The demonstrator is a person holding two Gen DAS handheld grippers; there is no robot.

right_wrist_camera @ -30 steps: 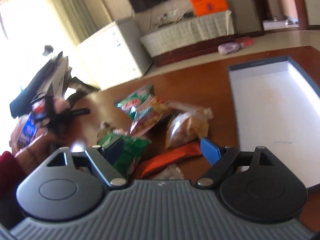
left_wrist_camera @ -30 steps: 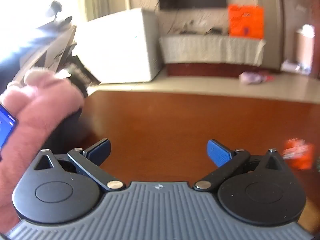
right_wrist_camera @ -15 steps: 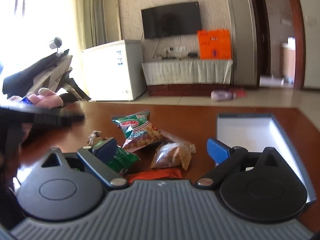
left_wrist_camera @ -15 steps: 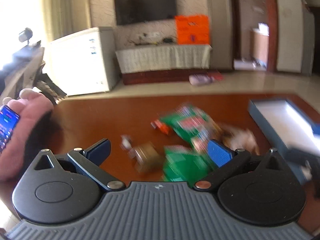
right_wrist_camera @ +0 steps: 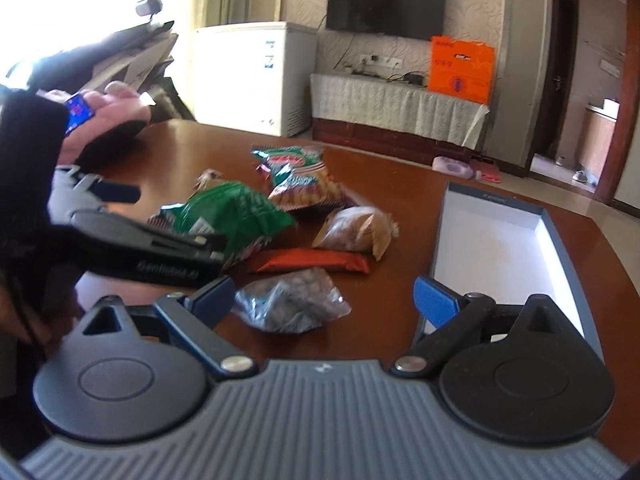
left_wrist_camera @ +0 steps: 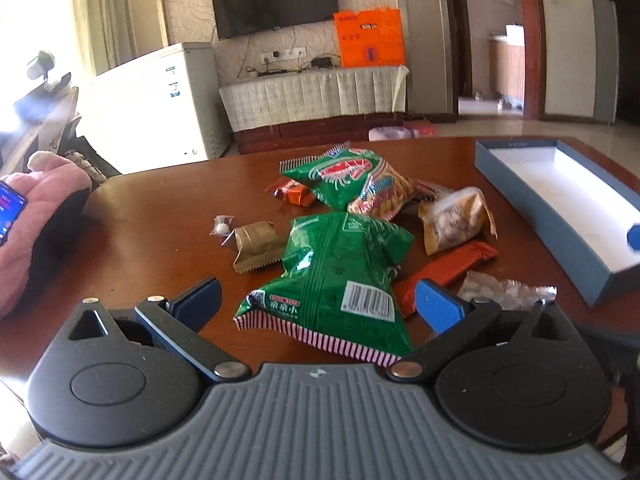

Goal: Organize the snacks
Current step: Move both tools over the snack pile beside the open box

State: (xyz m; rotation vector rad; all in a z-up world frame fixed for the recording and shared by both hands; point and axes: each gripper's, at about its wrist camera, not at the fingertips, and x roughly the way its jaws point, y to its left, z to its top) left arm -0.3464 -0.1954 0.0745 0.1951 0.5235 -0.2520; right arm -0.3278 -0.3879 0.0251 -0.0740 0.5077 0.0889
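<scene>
left wrist view: the left hand-held gripper [left_wrist_camera: 316, 300] hangs over the near edge of the counter [left_wrist_camera: 160, 208] with its jaws wide and nothing pressed between them. a green bag [left_wrist_camera: 336, 276] lies just ahead, its near end between the blue fingers but not gripped. beyond it sit a shrimp-chip bag [left_wrist_camera: 352, 180], a small brown packet [left_wrist_camera: 256, 246], a tan nut pouch [left_wrist_camera: 456, 220], an orange bar [left_wrist_camera: 444, 270] and a clear pouch [left_wrist_camera: 500, 290], all loose in one heap. the box [left_wrist_camera: 552, 216] lies open and bare to the right, just beside the heap. at the far left a hand in a pink sleeve holds a phone [left_wrist_camera: 10, 210].

right wrist view: the right hand-held gripper [right_wrist_camera: 325, 300] is also spread wide and empty, above the clear pouch [right_wrist_camera: 290, 306], with the box [right_wrist_camera: 556, 236] just to its right. the left hand-held gripper [right_wrist_camera: 120, 216] shows at the left beside the green bag [right_wrist_camera: 236, 212].

to my eye the sorting has not begun: no snack is in the box. the step in hand looks like lining up for a first pick. next, one gripper needs to lower around a bag, close on it, and carry it over the box wall.
</scene>
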